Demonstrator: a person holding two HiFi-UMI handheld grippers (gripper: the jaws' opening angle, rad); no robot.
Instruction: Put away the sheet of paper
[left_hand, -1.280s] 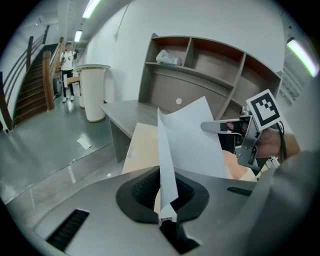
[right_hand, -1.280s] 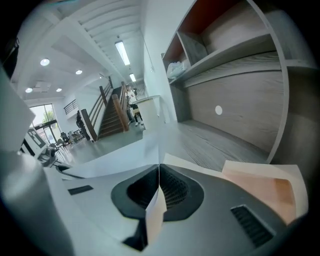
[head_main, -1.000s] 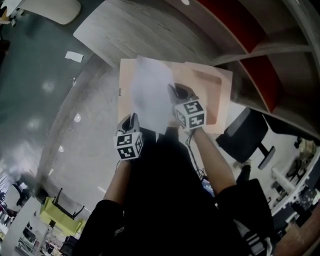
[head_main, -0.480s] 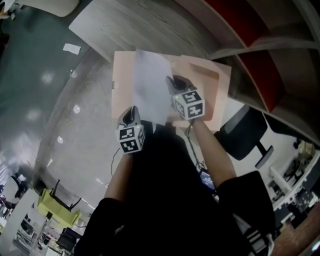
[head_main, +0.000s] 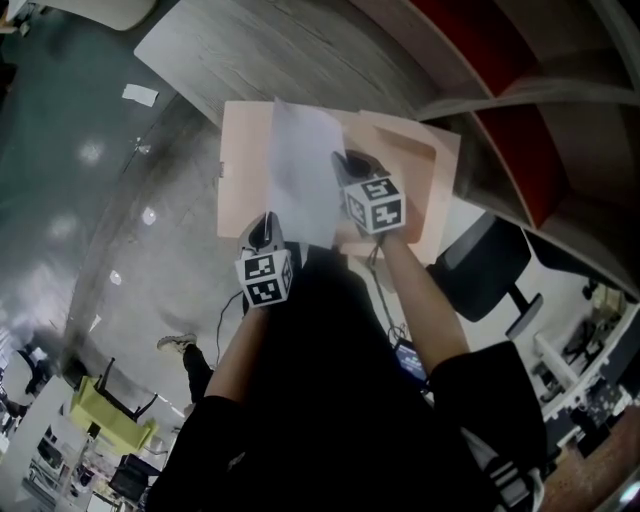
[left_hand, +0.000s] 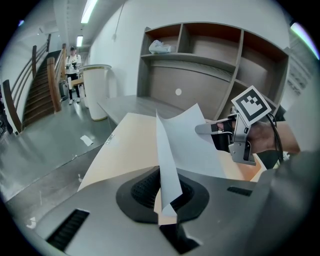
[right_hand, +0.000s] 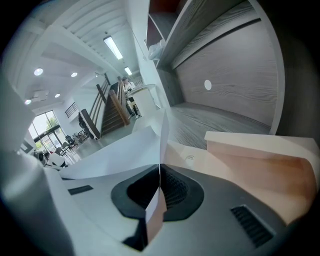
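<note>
Both grippers are clamped shut on the sheet of paper (head_main: 298, 165): the left gripper (head_main: 264, 230) on its near edge at lower centre, the right gripper (head_main: 350, 165) on its right edge. The sheet is held bowed over the pale peach holder (head_main: 240, 150) on the grey desk (head_main: 290, 60), at upper centre of the head view. It should be lowered level and taut, and released only once flat. A small label (left_hand: 110, 138) on the holder's edge cannot be read.

Grey wood-grain desk (head_main: 230, 60), a pale peach tray (head_main: 243, 172) flat on its top
</note>
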